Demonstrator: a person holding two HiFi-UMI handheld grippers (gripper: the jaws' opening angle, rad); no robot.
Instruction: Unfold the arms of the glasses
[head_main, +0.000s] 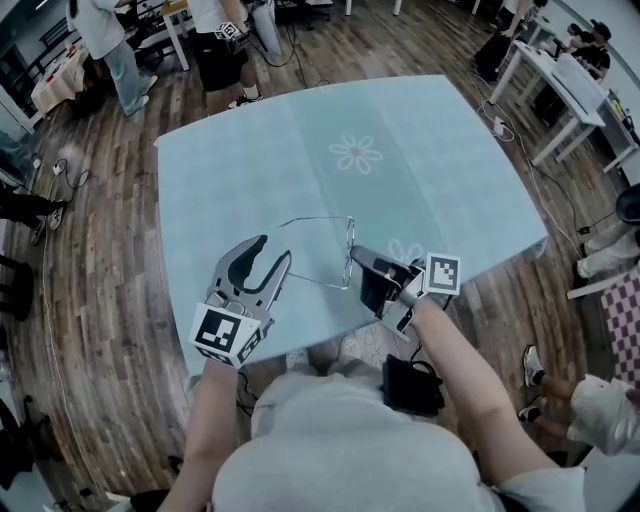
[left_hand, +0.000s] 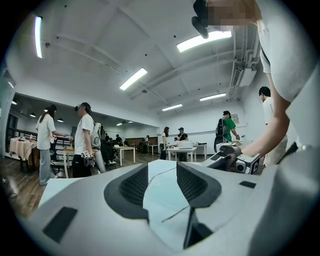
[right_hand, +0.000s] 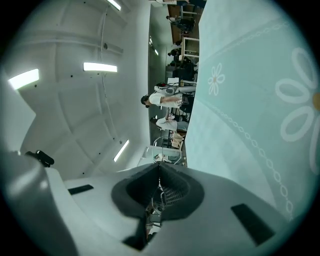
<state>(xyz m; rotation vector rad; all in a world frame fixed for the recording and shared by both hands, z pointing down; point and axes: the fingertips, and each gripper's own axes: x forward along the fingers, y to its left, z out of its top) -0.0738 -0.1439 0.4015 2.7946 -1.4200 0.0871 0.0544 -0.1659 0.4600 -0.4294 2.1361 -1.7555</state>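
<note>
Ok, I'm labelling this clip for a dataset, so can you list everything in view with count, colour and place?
glasses: one pair, thin wire frame, on the table near its front edge
tablecloth: one, pale teal with white flower prints, covering the table
white tables: at least two, far right of the room
bystanders: several, standing round the room's edges
floor: dark wood planks, around the table
left hand-held gripper: one, pale grey with black pads, jaws open, a glasses arm between them
right hand-held gripper: one, black, shut on the glasses frame
forearms: two, bare, at the picture's bottom
</note>
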